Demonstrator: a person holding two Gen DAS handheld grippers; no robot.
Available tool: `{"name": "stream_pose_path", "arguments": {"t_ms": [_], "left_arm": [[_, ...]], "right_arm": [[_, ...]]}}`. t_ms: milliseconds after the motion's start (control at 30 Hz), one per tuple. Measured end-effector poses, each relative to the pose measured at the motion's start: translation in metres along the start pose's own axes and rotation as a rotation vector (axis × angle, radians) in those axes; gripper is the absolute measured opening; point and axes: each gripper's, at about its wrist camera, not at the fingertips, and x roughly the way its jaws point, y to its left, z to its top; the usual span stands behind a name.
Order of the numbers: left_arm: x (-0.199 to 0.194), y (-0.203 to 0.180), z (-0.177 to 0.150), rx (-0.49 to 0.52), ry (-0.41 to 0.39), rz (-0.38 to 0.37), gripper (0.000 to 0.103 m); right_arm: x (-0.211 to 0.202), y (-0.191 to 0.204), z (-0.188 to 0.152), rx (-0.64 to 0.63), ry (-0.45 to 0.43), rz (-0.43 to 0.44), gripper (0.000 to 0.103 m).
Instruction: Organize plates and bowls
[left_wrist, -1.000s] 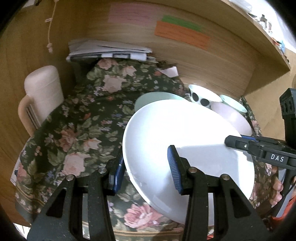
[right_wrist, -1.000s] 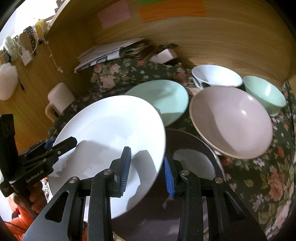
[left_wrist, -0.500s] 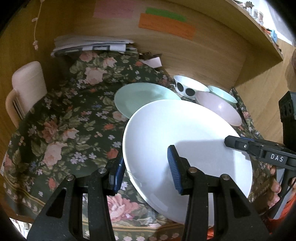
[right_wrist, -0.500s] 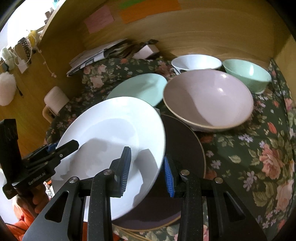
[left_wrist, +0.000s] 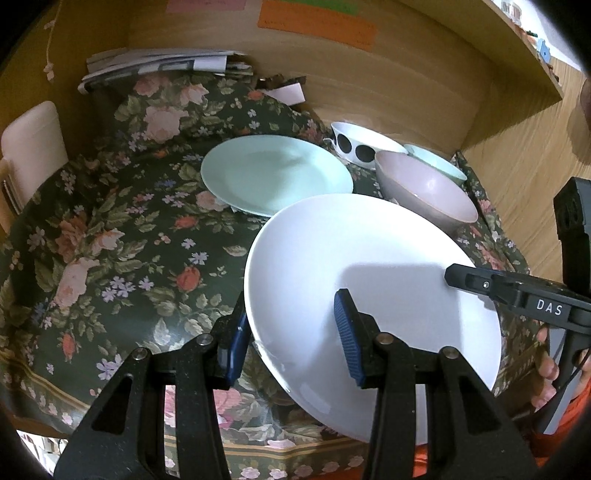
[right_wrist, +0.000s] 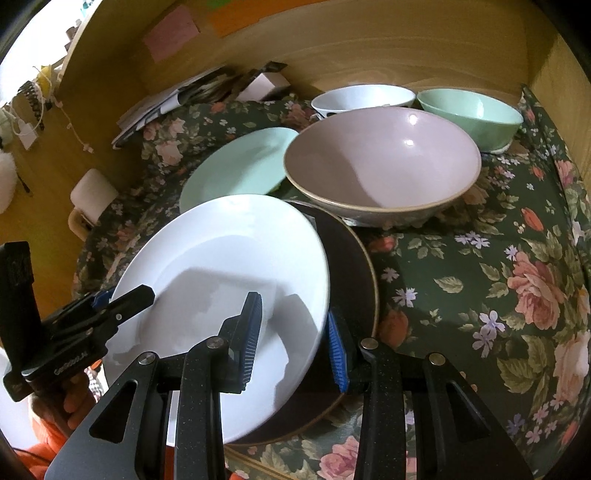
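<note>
Both grippers hold the white plate (left_wrist: 373, 295) by opposite rims. The left gripper (left_wrist: 295, 332) is clamped on the plate's left rim, one pad under the edge and one on the upper face. The right gripper (right_wrist: 293, 332) is clamped on the right rim in the same way. The plate sits tilted at the near edge of the surface (right_wrist: 480, 266), over a dark brown plate (right_wrist: 354, 266) that lies on the floral cloth. Just beyond the dark plate stands a pink bowl (right_wrist: 380, 166). To its left lies a mint-green plate (left_wrist: 277, 173). At the far edge, near the wooden back wall, stand a white cup with black dots (left_wrist: 354, 146) and a mint-green bowl (right_wrist: 472, 114), side by side.
</note>
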Motion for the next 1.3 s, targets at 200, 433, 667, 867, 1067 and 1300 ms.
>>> {"name": "stream_pose_path", "arguments": {"t_ms": [200, 433, 667, 867, 1067, 1300], "left_arm": [[0.007, -0.002, -0.002, -0.001, 0.017, -0.01, 0.044], [0.012, -0.002, -0.001, -0.003, 0.02, -0.017, 0.044], [0.017, -0.004, -0.001, -0.003, 0.027, -0.029, 0.044], [0.018, -0.004, -0.002, -0.004, 0.026, -0.036, 0.044], [0.022, -0.006, 0.0, -0.003, 0.027, -0.044, 0.044], [0.026, -0.012, -0.001, 0.037, 0.022, -0.01, 0.044]], "right_arm": [[0.004, -0.005, -0.001, 0.012, 0.007, -0.007, 0.031], [0.005, -0.004, 0.001, 0.001, -0.001, -0.032, 0.031], [0.003, -0.006, 0.001, 0.003, 0.0, -0.031, 0.033], [-0.005, -0.005, 0.002, -0.027, -0.028, -0.083, 0.033], [-0.012, 0.001, 0.005, -0.066, -0.043, -0.103, 0.033], [-0.014, -0.002, 0.005, -0.039, -0.056, -0.106, 0.033]]}}
